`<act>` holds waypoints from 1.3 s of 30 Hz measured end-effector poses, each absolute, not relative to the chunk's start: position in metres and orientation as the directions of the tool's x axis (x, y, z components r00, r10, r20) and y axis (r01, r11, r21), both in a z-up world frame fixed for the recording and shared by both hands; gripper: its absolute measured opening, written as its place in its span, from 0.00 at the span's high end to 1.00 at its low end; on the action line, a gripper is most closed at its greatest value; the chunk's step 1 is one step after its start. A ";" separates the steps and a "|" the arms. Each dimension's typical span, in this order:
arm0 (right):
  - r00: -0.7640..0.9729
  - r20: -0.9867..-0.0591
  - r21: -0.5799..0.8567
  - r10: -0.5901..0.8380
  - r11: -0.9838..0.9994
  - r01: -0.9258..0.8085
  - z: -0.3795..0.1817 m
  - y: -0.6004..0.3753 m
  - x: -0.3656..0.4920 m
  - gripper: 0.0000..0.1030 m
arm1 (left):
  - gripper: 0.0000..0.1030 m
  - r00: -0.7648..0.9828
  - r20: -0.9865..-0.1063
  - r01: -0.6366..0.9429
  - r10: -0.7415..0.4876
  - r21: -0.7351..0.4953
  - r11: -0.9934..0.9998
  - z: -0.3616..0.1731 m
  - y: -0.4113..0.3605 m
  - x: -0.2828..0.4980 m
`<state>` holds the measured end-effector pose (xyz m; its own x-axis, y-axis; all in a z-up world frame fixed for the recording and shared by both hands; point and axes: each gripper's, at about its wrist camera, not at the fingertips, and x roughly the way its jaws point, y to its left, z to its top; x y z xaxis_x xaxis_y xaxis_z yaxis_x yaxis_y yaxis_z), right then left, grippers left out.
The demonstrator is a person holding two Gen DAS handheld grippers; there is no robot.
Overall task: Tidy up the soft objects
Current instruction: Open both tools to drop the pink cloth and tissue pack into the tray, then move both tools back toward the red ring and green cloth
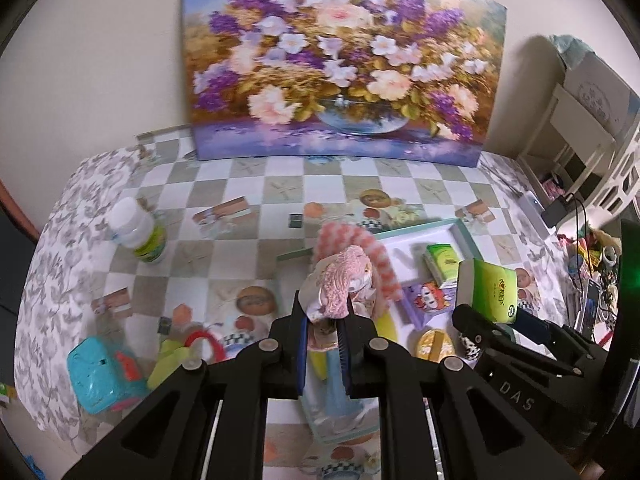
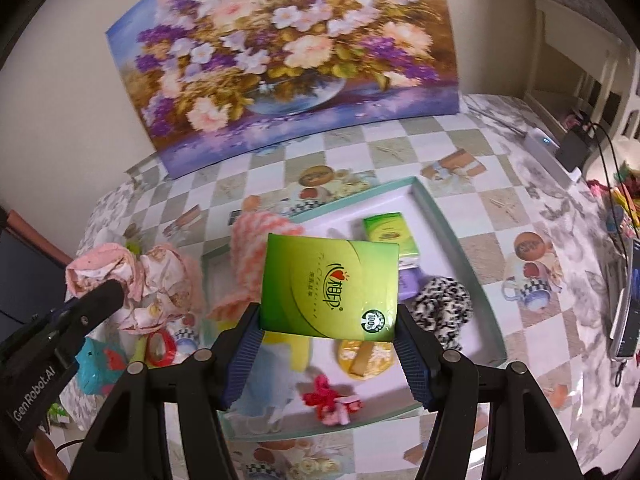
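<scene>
1. The green tissue pack wears glossy plastic film.
2. Left of it, the pink cloth looks soft, crumpled and matt.
3. Behind the pack, the tray has a smooth, matt white floor.
4. The checked tablecloth looks smooth, faintly shiny.
5. Gripper pads are ribbed blue rubber.

The glossy green tissue pack bears "100%" in a round badge at five o'clock. The black left gripper arm reads "GenRobot.AI"; the black right gripper reads "DAS".
</scene>
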<state>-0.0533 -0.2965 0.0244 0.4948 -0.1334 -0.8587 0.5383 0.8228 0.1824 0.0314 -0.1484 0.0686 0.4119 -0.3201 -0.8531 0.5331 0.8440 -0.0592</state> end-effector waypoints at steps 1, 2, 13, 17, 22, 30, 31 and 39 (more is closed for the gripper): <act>0.487 -0.862 0.178 -0.138 0.818 0.547 0.022 -0.301 -0.054 0.35 | 0.87 0.408 -0.854 0.538 -0.322 -0.060 0.841 0.068 -0.153 0.031; 0.481 -0.865 0.176 -0.140 0.814 0.553 0.020 -0.304 -0.055 0.35 | 0.87 0.404 -0.855 0.545 -0.326 -0.062 0.836 0.067 -0.159 0.031; 0.363 -0.921 0.128 -0.142 0.768 0.628 -0.021 -0.344 -0.065 0.35 | 0.87 0.303 -0.884 0.602 -0.357 -0.112 0.790 0.025 -0.210 0.031; 0.335 -0.931 0.107 -0.145 0.769 0.630 -0.029 -0.346 -0.065 0.35 | 0.86 0.257 -0.900 0.598 -0.352 -0.138 0.790 0.007 -0.218 0.033; 0.304 -0.942 0.087 -0.142 0.772 0.629 -0.038 -0.345 -0.060 0.35 | 0.86 0.210 -0.920 0.577 -0.331 -0.157 0.802 -0.015 -0.220 0.038; 0.272 -0.950 0.054 -0.153 0.777 0.627 -0.044 -0.344 -0.057 0.34 | 0.81 0.166 -0.939 0.554 -0.300 -0.163 0.816 -0.033 -0.220 0.042; 0.271 -0.949 0.049 -0.159 0.778 0.627 -0.042 -0.344 -0.057 0.34 | 0.73 0.169 -0.939 0.552 -0.298 -0.161 0.818 -0.032 -0.219 0.042; 0.288 -0.937 0.019 -0.199 0.794 0.608 -0.026 -0.337 -0.054 0.23 | 0.46 0.228 -0.923 0.534 -0.310 -0.148 0.832 -0.008 -0.209 0.045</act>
